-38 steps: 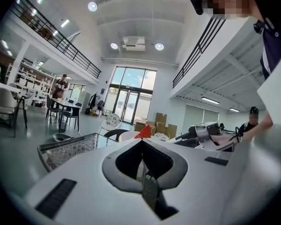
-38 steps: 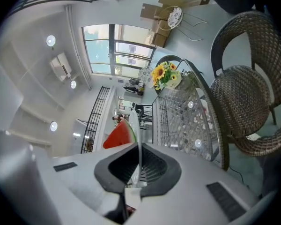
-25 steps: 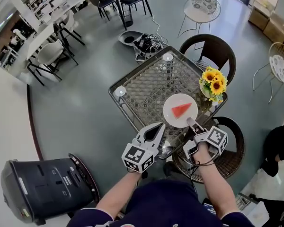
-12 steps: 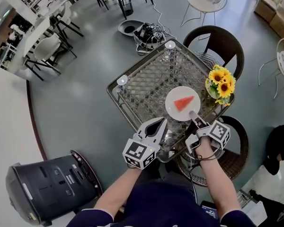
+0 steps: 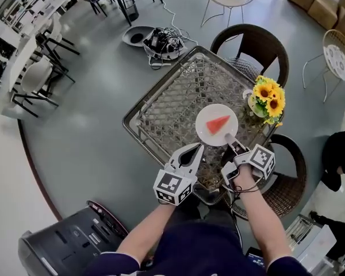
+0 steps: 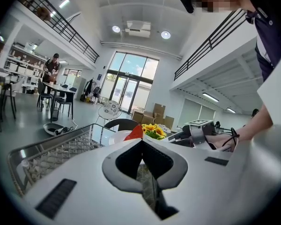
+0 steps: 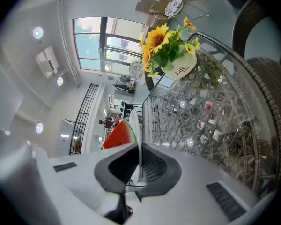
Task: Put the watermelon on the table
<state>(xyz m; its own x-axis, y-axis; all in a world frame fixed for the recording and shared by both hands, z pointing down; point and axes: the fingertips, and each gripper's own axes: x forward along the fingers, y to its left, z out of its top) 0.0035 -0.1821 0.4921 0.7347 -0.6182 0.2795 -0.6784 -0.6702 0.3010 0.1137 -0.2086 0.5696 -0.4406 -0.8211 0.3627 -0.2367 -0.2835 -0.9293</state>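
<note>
A red watermelon slice (image 5: 218, 123) lies on a white plate (image 5: 206, 132) over the near right part of the glass-topped wicker table (image 5: 167, 105). My right gripper (image 5: 229, 140) is shut on the plate's near rim. The right gripper view shows the rim (image 7: 134, 125) pinched between the jaws, with the slice (image 7: 118, 136) just beyond. I cannot tell whether the plate touches the glass. My left gripper (image 5: 198, 149) is shut on nothing at the table's near edge, left of the plate. In the left gripper view its tips (image 6: 141, 138) meet, and the slice (image 6: 136, 133) peeks over them.
A vase of sunflowers (image 5: 265, 101) stands at the table's right corner, close to the plate. Dark wicker chairs sit beyond the table (image 5: 250, 45) and at my near right (image 5: 279, 180). Cables (image 5: 158, 39) lie on the floor at the back. A black machine (image 5: 75, 246) stands at the lower left.
Both grippers have moved forward and a little down. The plate with the slice has come further in over the table, still in the right gripper.
</note>
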